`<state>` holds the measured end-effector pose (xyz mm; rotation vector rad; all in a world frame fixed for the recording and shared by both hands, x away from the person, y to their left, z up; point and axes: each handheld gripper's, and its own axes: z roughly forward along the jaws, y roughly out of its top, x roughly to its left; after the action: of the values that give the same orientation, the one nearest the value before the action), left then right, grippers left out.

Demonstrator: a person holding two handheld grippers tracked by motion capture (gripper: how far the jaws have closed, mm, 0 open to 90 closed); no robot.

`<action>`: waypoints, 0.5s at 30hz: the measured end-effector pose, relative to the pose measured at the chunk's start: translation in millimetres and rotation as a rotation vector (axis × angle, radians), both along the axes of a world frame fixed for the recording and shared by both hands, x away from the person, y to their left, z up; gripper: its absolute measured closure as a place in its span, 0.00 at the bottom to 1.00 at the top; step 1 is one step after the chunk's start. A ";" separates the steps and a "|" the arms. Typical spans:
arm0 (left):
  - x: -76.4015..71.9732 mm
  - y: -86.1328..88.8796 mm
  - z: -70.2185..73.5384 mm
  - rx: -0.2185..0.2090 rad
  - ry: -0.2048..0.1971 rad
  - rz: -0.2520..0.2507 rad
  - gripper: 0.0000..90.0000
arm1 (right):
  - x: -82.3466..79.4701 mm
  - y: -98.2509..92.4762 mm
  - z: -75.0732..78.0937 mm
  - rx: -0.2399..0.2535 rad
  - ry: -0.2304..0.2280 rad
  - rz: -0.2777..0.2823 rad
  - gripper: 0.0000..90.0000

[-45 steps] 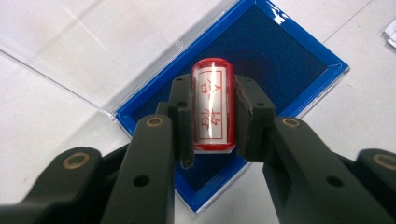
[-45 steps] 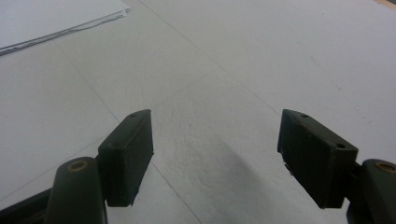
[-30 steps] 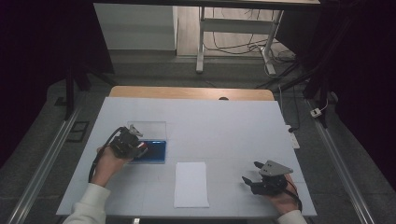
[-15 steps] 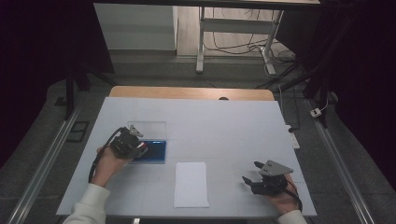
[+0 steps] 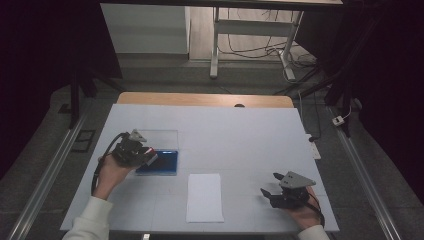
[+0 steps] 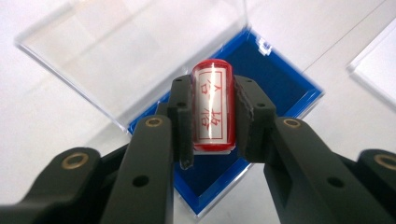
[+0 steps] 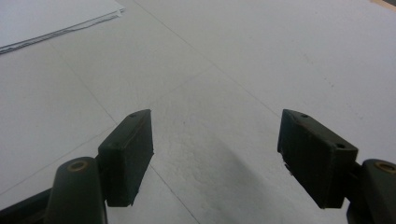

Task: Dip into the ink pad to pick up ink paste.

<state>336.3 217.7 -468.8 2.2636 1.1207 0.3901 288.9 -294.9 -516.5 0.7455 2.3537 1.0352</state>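
My left gripper (image 6: 212, 116) is shut on a small red cylindrical stamp (image 6: 212, 109) with red characters on a white label, held above the blue-lined case (image 6: 275, 88). The case's clear lid (image 6: 126, 51) lies open behind it. In the high view that left gripper (image 5: 149, 156) sits at the table's left, over the blue case (image 5: 162, 162) and its clear lid (image 5: 160, 137). My right gripper (image 5: 266, 193) rests near the front right, open, nothing between its jaws (image 7: 215, 154).
A white sheet of paper (image 5: 205, 197) lies at the front centre of the pale table (image 5: 240, 135); its corner (image 7: 56, 16) shows in the right gripper view. A wooden strip (image 5: 200, 99) borders the far edge. Desk legs and cables lie beyond.
The left hand has shifted slightly over the blue case with the stamp in its jaws. The right hand has stayed put.
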 end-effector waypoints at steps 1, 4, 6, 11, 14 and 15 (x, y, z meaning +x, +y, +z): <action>-0.9 1.0 2.1 -0.010 -0.005 0.001 0.78 | 0.1 -0.1 0.0 -0.001 0.001 0.001 0.29; -3.3 3.3 6.7 -0.035 -0.013 -0.001 0.78 | -0.3 0.5 0.1 -0.001 0.000 -0.001 0.29; -4.2 4.5 8.5 -0.047 -0.015 -0.007 0.78 | -0.6 0.6 0.1 0.001 0.000 -0.001 0.29; -5.4 5.5 11.1 -0.070 -0.018 -0.029 0.78 | -0.3 -0.7 -0.3 0.006 0.001 -0.005 0.29; -6.9 5.2 13.0 -0.077 -0.022 -0.036 0.78 | -0.6 -1.2 0.0 0.001 -0.001 -0.009 0.29; -7.4 5.3 13.9 -0.081 -0.026 -0.037 0.78 | -0.5 -1.6 0.0 -0.003 -0.004 -0.007 0.29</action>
<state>328.9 222.9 -454.9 2.1992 1.0616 0.3518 288.4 -296.5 -516.5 0.7495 2.3472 1.0288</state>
